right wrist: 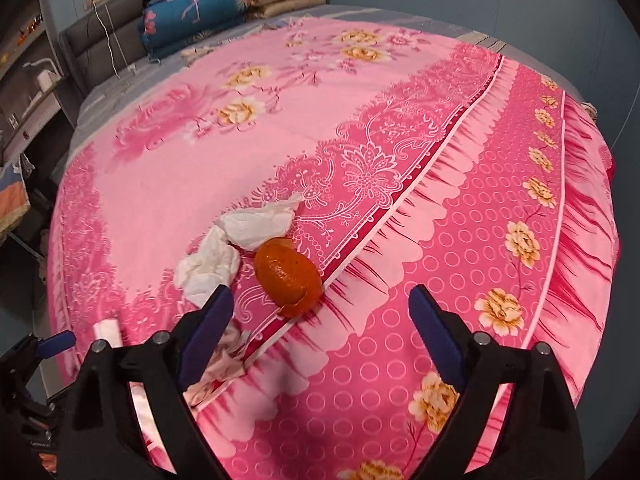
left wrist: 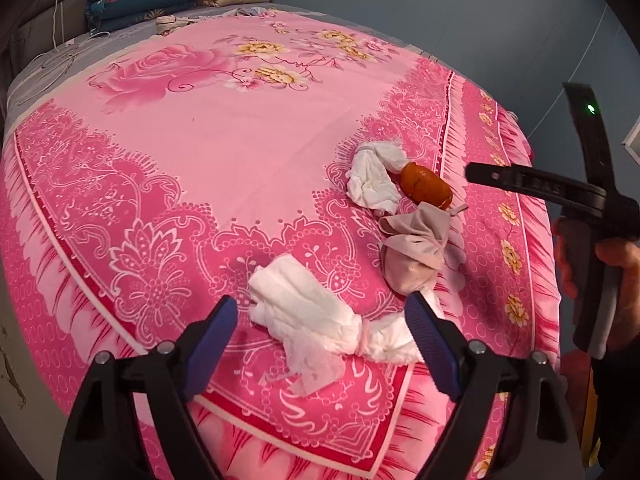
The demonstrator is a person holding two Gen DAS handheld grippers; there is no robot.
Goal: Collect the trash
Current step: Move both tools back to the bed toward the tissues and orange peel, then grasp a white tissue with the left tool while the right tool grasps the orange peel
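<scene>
Just ahead of the spread right claw (right wrist: 320,332) lies orange peel (right wrist: 289,277).

Pink floral bed (left wrist: 248,152) — blue wall (left wrist: 460,4).

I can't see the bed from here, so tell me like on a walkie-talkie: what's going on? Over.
Left gripper open over white tissue wad. Right gripper open near orange peel. Nothing grabbed yet. Nothing blocking.

Perhaps "PAS" on right claw (left wrist: 532,188).
</scene>
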